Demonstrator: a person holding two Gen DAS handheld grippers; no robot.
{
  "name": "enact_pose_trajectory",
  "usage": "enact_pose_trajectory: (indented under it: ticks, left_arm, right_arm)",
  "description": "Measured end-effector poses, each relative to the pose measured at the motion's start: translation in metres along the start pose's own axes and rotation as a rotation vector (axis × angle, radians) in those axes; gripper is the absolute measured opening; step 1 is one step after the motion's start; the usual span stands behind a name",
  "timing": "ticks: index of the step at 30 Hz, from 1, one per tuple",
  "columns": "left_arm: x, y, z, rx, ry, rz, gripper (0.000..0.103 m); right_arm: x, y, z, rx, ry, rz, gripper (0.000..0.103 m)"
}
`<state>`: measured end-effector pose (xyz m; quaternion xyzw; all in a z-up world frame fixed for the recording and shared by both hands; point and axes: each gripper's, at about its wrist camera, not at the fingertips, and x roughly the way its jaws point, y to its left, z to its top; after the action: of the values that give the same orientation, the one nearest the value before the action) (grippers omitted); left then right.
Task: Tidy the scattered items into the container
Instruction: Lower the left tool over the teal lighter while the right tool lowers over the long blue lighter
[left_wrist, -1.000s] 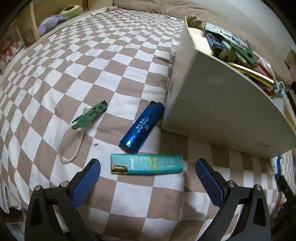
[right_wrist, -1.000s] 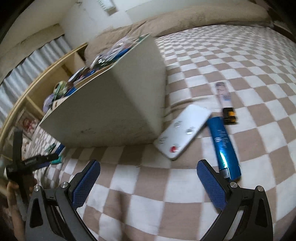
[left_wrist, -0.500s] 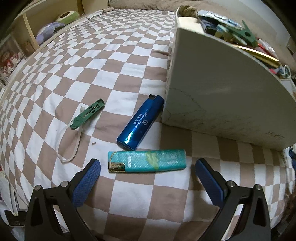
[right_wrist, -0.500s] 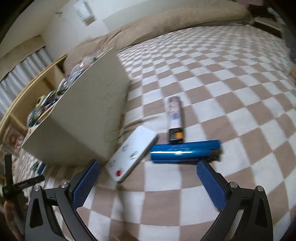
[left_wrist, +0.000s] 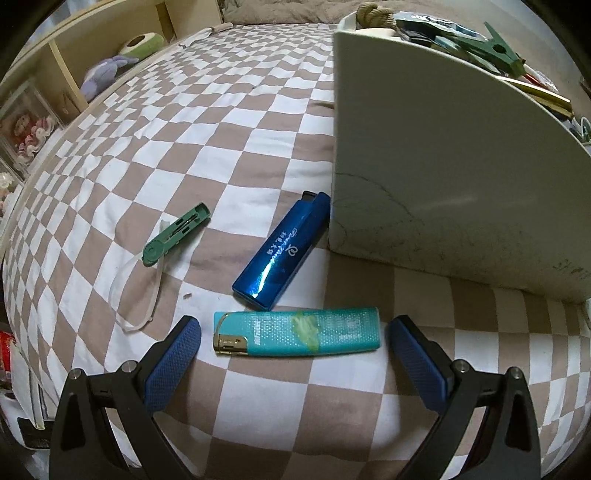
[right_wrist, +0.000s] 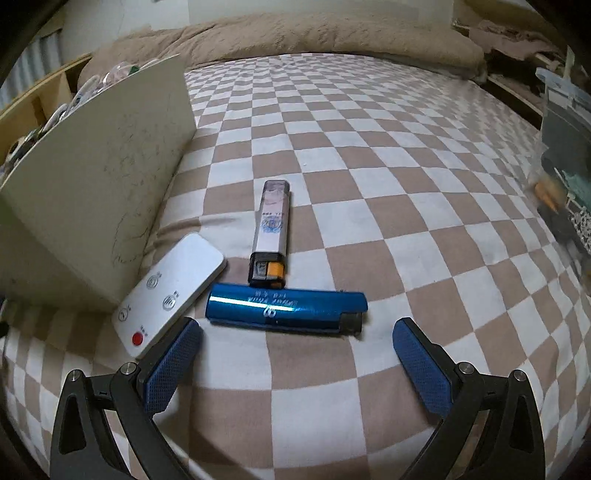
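In the left wrist view my left gripper (left_wrist: 293, 350) is open, its jaws either side of a teal lighter (left_wrist: 297, 331) lying crosswise on the checkered bedsheet. Beyond it lie a shiny blue lighter (left_wrist: 282, 251) and a green clip with a white band (left_wrist: 175, 234). The white container (left_wrist: 443, 192) stands at right, full of items. In the right wrist view my right gripper (right_wrist: 295, 354) is open just short of a blue lighter (right_wrist: 286, 308). A white remote (right_wrist: 171, 291) leans by the container (right_wrist: 92, 184). A silver lighter (right_wrist: 271, 236) lies behind.
The bed is covered by a brown and white checkered sheet (left_wrist: 184, 129). A wooden shelf with plush toys (left_wrist: 107, 74) runs along the left bed edge. A beige blanket (right_wrist: 332, 33) lies at the head. Hanging bags (right_wrist: 565, 155) show at the right edge.
My left gripper moved closer to the teal lighter. My right gripper swung right and closed in on the blue lighter, which now lies crosswise just ahead of the fingers.
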<state>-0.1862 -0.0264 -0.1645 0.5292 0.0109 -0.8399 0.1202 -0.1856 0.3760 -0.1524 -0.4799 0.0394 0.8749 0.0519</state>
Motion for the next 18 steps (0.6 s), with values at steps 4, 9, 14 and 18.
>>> enact_pose_trajectory:
  ticks: [4, 9, 14, 18]
  left_arm:
    - [-0.003, -0.011, -0.007, 0.013, -0.020, 0.031, 0.103]
    - [-0.001, -0.010, -0.009, 0.012, -0.027, 0.032, 0.103]
    - [0.000, -0.008, -0.010, 0.010, -0.025, 0.031, 0.103]
    - [0.009, -0.026, -0.002, 0.016, -0.028, 0.048, 0.103]
  right_arm:
    - [0.005, 0.000, 0.004, -0.002, 0.012, -0.015, 0.103]
    - [0.001, -0.003, -0.001, -0.001, -0.005, -0.016, 0.103]
    - [-0.005, -0.004, -0.005, -0.010, -0.009, -0.028, 0.103]
    - [-0.003, 0.001, -0.004, -0.015, 0.002, -0.046, 0.103]
